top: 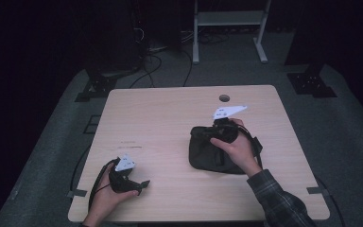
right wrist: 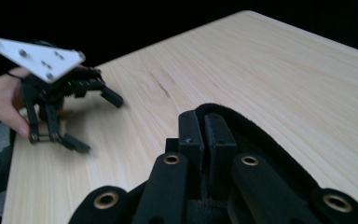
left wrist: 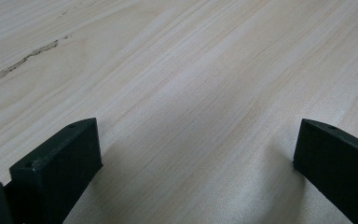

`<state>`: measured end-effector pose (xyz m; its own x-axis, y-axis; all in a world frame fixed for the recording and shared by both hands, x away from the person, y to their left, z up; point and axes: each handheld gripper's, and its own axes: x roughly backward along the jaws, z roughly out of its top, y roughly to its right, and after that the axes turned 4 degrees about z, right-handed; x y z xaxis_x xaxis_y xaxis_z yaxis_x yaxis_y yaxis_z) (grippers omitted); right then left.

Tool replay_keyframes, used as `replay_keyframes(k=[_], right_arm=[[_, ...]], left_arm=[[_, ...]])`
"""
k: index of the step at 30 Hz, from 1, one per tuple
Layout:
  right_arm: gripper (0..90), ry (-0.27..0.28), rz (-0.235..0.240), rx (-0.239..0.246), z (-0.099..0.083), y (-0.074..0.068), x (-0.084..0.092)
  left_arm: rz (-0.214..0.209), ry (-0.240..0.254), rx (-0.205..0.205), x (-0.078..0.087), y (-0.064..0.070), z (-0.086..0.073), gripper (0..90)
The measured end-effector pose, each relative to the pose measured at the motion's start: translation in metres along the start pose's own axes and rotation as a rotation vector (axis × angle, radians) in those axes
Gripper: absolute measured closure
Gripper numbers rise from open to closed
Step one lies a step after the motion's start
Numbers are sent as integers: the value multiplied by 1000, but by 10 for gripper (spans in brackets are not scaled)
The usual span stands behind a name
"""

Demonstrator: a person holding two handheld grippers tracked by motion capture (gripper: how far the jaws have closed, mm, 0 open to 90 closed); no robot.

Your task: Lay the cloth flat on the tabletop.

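High view: right tongs (top: 207,135) over the soft black fabric pouch (top: 208,153), right-centre on the pale wooden surface (top: 170,109).
Left gripper view: left tongs (left wrist: 193,163) wide, nothing between.
Right gripper view: right tongs pinched on the pouch's edge.

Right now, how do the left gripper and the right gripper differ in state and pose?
The left gripper has its jaws spread wide with nothing between them; the right gripper has its jaws shut on the black bag's edge. The left rests low at the table; the right is over the bag. Both are hand-held.
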<state>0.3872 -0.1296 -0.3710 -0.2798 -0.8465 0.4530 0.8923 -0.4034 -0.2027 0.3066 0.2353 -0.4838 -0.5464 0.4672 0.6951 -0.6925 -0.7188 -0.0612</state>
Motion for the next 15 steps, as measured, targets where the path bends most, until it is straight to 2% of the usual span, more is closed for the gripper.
replay_keyframes(k=[3,7,10,13,14,15], right_arm=[[862,-3,33,30,12,-9,-16],[862,-14,100,65,23,-28,-44],[862,-34,158,91,24,-44,-66],[856,-63,207,102,20,-55,-80],[826,-71,215,109,18,-57,-83],[758,-72,225,111,17,-58,-84]], left_arm=[[0,0,-1,0,0,0,0],[1,3,2,0,0,0,0],[0,0,1,0,0,0,0],[1,0,0,0,0,0,0],[0,-1,-2,0,0,0,0],[0,-2,-3,0,0,0,0]])
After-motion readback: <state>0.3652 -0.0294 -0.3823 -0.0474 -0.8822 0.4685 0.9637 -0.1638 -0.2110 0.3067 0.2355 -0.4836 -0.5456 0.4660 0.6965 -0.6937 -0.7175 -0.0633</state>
